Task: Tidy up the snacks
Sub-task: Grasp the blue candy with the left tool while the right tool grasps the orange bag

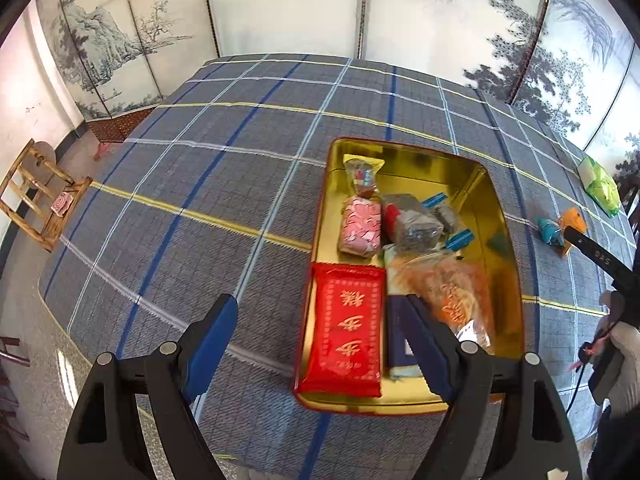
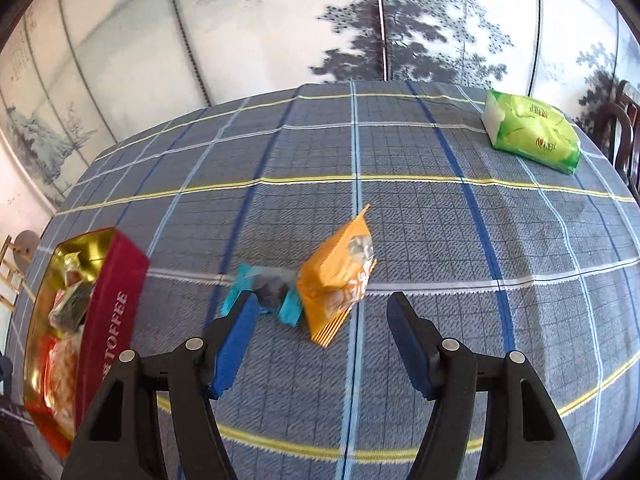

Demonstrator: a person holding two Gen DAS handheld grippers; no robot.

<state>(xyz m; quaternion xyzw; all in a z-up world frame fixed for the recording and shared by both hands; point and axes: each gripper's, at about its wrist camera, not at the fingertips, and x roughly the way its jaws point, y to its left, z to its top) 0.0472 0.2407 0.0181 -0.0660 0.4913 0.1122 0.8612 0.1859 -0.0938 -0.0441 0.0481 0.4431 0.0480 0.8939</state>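
Note:
An open gold tin (image 1: 502, 240) stands on the plaid tablecloth and holds several snacks: a red packet (image 1: 344, 328), a pink one (image 1: 360, 228), a grey one (image 1: 412, 220) and an orange bag (image 1: 452, 292). My left gripper (image 1: 320, 308) hovers open over the tin's near end, with nothing between its fingers. On the cloth right of the tin lie an orange packet (image 2: 340, 276) and a teal-wrapped candy (image 2: 264, 288), side by side. My right gripper (image 2: 323, 300) is open just short of them, its pads touching neither. The tin's red wall (image 2: 116, 288) shows at the left in the right wrist view.
A green tissue pack (image 2: 532, 132) lies near the table's far right corner. A painted folding screen (image 2: 280, 20) stands behind the table. A wooden stool (image 1: 40, 196) is on the floor to the left, a dark chair (image 2: 624, 120) at the right. A gloved hand (image 1: 624, 352) holds the right gripper.

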